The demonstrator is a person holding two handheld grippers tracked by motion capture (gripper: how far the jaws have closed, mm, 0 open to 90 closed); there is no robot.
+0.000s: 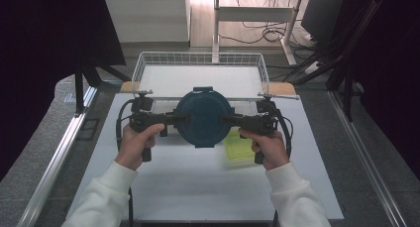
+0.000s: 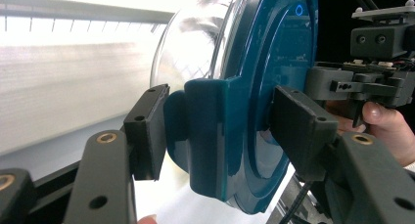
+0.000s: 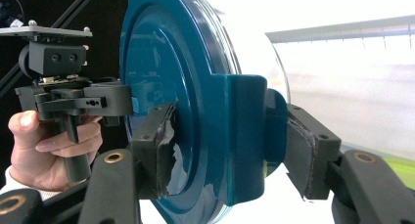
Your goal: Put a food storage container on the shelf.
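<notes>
Both grippers are on the round container now, and it is up off the table: the left gripper [image 1: 181,119] bites one side clip, the right gripper [image 1: 229,120] the opposite one, with the dark teal lid [image 1: 204,116] facing up between them in the high view. From the left gripper view, the pads [image 2: 147,131] sit on either side of the teal latch tab [image 2: 210,136], clamped onto it rather than spread free; the clear bowl [image 2: 195,53] bulges off to one side of the lid. The right gripper view tells the same story, its worn pads [image 3: 161,150] pinching the other latch tab [image 3: 240,136]. So the pickup looks done, a two-handed carry with the container held level just in front of the white wire basket [image 1: 143,63]. What is left, I'd judge, is to move it over the rim and set it down inside, then let go. A yellow-green lidded box [image 1: 239,146] lies on the white mat [image 1: 198,187] just below the right hand [image 1: 267,147].
</notes>
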